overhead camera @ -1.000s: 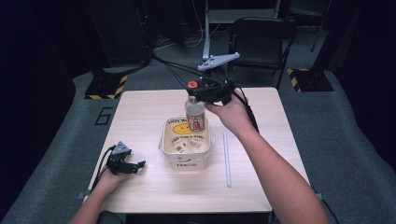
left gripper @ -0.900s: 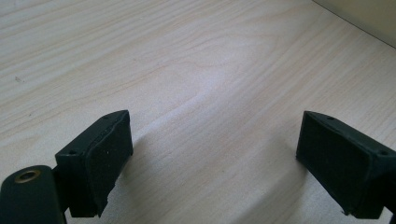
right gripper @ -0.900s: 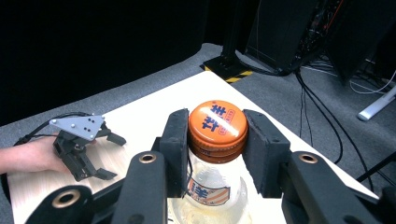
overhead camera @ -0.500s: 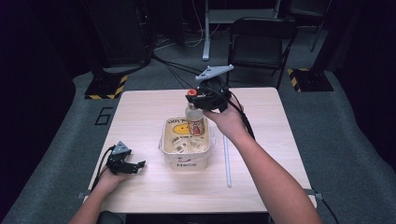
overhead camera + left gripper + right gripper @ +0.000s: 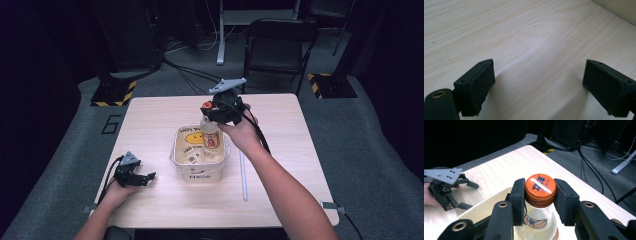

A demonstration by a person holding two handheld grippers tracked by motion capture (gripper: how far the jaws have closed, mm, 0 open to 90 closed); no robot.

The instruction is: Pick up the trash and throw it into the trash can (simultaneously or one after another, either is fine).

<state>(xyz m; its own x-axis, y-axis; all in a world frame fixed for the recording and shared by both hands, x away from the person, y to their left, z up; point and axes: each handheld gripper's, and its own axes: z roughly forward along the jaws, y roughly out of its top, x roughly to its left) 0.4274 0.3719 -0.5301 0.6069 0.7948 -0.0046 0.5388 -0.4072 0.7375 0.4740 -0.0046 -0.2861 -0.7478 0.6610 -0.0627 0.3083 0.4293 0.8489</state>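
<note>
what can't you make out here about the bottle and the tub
- Bottle base: high view, hidden behind the tub wall, so whether it rests on the tub's floor is unclear.
- Bottle label text: high view, too small; right gripper view, cut off by the right gripper.
- Loose items in the tub: high view, too small to identify.

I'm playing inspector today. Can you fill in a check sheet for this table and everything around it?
Surface: pale wood table, flat, dry.
Job's things: bottle with orange cap, upright over the tub; tub has a smiley and "Hello" on it.
Clutter: white stick lying right of the tub.
Tools: right tool clamped on the bottle's cap; left tool open, resting on the table, nothing between its jaws.
Cables: one trailing from each tool; more on the floor behind.
Surroundings: black chair, grey floor, striped stand bases.
</note>
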